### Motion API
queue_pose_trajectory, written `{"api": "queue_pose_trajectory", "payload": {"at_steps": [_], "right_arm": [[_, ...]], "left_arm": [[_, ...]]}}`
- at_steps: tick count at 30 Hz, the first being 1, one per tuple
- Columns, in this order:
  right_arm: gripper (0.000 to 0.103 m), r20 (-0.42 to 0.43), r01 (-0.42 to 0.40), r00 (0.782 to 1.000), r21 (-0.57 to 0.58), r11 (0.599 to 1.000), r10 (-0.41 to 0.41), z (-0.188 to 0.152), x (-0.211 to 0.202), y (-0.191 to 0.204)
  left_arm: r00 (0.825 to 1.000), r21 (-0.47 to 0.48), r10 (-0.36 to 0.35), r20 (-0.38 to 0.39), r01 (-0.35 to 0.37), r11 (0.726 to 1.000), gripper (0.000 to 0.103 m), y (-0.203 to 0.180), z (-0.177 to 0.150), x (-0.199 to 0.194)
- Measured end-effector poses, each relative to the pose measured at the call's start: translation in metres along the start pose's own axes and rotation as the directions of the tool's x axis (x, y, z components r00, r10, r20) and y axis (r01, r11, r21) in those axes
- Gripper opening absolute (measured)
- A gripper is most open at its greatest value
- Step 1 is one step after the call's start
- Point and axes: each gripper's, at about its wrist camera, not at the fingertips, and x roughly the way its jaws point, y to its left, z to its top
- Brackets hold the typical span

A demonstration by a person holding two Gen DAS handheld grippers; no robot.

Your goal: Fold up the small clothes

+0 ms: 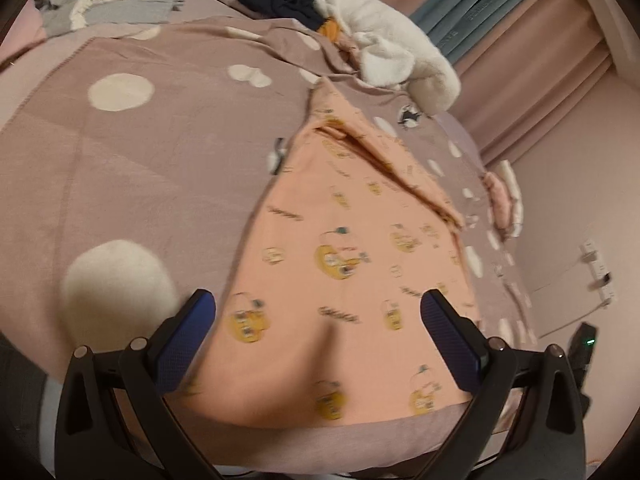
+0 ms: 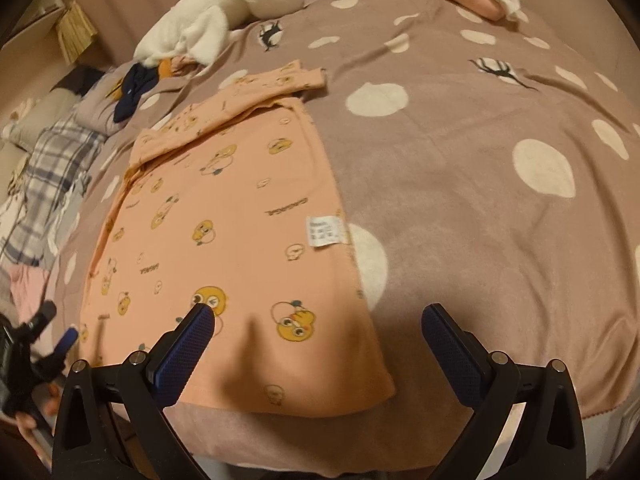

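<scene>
1. Left wrist: left gripper [image 1: 318, 306] wide open, holding nothing, hovering over the near hem of the shirt [image 1: 340, 248], which lies flat on the blanket [image 1: 140, 168], likely lined up for a hem grab.
2. Right wrist: right gripper [image 2: 318, 320] wide open, empty, straddling the shirt's [image 2: 232, 240] near right corner; sleeve [image 2: 276, 80] already folded across the shirt's far end.

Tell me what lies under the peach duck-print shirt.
The peach duck-print shirt lies flat on the mauve polka-dot blanket, which shows all around it. A cream dot peeks from its right edge. Whatever is directly beneath the fabric is covered.
</scene>
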Motion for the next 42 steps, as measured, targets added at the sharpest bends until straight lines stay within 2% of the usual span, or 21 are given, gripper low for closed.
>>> {"api": "queue_pose_trajectory", "payload": {"at_steps": [2, 4, 8, 14, 25, 36, 38, 41, 42], "right_arm": [[0.103, -0.001, -0.002, 1.0, -0.012, 1.0, 0.002, -0.003, -0.001, 0.0], [0.103, -0.013, -0.016, 1.0, -0.006, 1.0, 0.016, -0.006, 0.0, -0.003], [0.103, -0.047, -0.008, 0.999, 0.034, 0.999, 0.01, -0.013, 0.009, -0.008], [0.103, -0.045, 0.046, 0.998, -0.028, 0.999, -0.047, -0.018, 0.011, 0.001], [0.103, -0.052, 0.077, 0.995, -0.066, 0.995, -0.08, -0.019, 0.016, 0.007], [0.103, -0.06, 0.092, 0.994, -0.074, 0.993, -0.096, -0.02, 0.016, 0.007], [0.103, -0.062, 0.097, 0.993, -0.08, 0.992, -0.102, -0.021, 0.016, 0.007], [0.103, -0.073, 0.089, 0.993, -0.086, 0.992, -0.095, -0.022, 0.015, 0.006], [0.103, -0.076, 0.08, 0.993, -0.08, 0.994, -0.086, -0.022, 0.015, 0.004]], "left_arm": [[1.0, 0.016, 0.023, -0.016, -0.023, 1.0, 0.103, 0.004, -0.003, -0.001], [0.999, 0.012, 0.015, -0.037, -0.014, 1.0, 0.103, 0.009, -0.008, -0.003], [0.993, -0.034, -0.078, -0.089, 0.075, 0.997, 0.103, 0.021, -0.015, -0.003], [0.982, -0.089, -0.154, -0.106, 0.145, 0.985, 0.102, 0.024, -0.015, -0.006], [0.984, -0.004, -0.103, -0.144, 0.104, 0.995, 0.102, 0.012, -0.018, -0.002], [0.968, 0.004, -0.184, -0.172, 0.188, 0.982, 0.101, 0.004, -0.019, 0.004], [0.965, -0.008, -0.193, -0.176, 0.195, 0.981, 0.098, 0.002, -0.019, 0.005], [0.971, -0.048, -0.174, -0.166, 0.168, 0.985, 0.082, 0.005, -0.018, 0.005], [0.973, -0.059, -0.167, -0.162, 0.16, 0.985, 0.074, 0.006, -0.017, 0.004]]}}
